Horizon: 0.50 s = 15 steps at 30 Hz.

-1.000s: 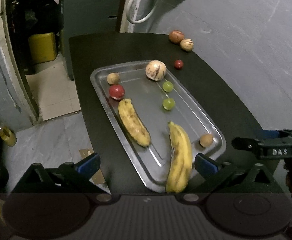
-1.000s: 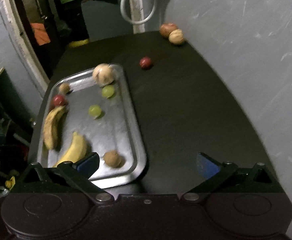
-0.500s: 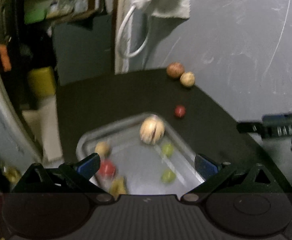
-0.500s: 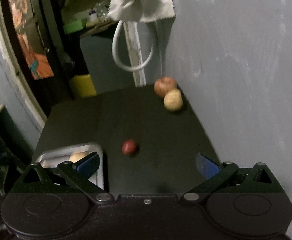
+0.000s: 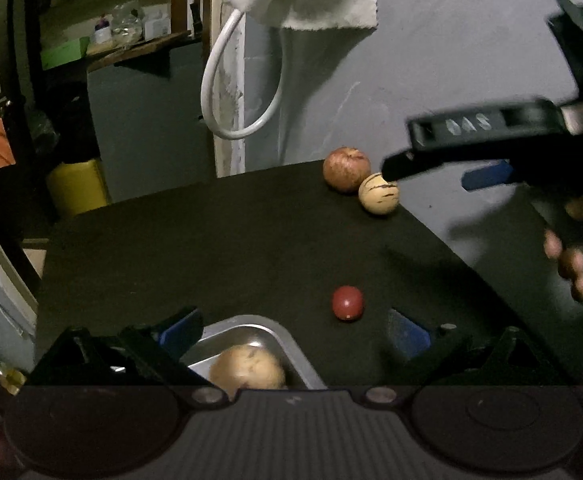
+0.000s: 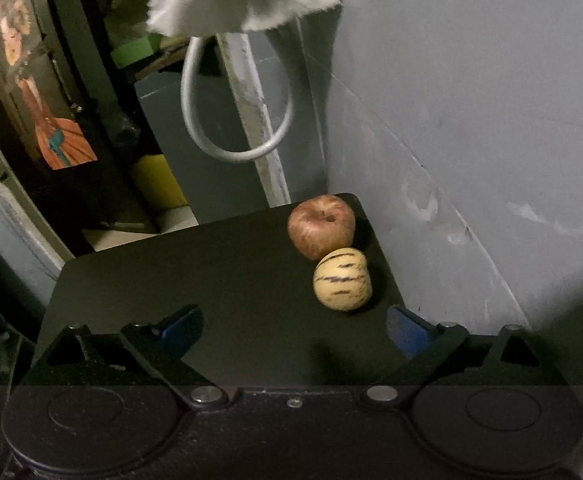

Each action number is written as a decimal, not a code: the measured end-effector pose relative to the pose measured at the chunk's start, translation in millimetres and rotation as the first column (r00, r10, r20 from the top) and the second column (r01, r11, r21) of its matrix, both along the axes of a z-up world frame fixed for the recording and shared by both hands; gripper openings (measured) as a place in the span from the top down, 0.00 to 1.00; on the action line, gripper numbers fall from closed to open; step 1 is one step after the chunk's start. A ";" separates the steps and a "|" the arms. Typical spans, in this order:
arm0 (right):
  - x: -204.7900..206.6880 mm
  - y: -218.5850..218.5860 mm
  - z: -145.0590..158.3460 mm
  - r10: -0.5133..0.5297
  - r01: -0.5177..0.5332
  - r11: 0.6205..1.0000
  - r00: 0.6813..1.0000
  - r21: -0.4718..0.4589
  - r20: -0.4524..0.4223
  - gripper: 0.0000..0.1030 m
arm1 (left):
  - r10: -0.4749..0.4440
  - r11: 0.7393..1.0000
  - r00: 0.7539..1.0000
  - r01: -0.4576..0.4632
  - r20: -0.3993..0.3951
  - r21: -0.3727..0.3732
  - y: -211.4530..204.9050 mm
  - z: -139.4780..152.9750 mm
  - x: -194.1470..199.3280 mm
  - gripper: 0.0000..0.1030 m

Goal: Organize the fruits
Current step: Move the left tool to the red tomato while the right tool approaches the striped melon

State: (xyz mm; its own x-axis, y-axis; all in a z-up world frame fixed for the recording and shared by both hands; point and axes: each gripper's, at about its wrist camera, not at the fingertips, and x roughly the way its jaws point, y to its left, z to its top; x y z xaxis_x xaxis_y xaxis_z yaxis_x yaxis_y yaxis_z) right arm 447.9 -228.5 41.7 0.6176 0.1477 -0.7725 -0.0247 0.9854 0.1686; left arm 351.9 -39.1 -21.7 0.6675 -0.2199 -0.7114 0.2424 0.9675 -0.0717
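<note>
Striped fruit (image 6: 342,279) — firm, smooth, likely roll-prone — is best pinched across its middle; right gripper (image 6: 294,330) is spread, empty.

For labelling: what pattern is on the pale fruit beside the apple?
Cream-yellow skin with thin dark purple streaks; clearest in the right wrist view: pale fruit, apple.

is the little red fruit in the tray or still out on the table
Out. The small red fruit lies on the black table, just beyond the metal tray corner.
</note>
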 end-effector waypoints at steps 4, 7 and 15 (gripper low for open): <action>13.7 0.5 -9.9 0.000 0.000 1.000 1.000 0.005 -0.021 0.09 | 0.009 1.000 1.000 -0.009 -0.001 0.014 -12.1 -10.7 9.7 0.07; 20.3 2.5 -18.6 0.006 -0.005 1.000 0.999 0.013 -0.035 0.10 | 0.027 0.999 1.000 -0.027 -0.006 0.017 -19.3 -15.9 16.1 0.10; 27.2 3.9 -36.9 -0.002 0.002 1.000 0.999 -0.007 -0.046 0.13 | 0.062 0.998 0.997 -0.062 -0.044 0.000 -29.7 -32.7 27.3 0.25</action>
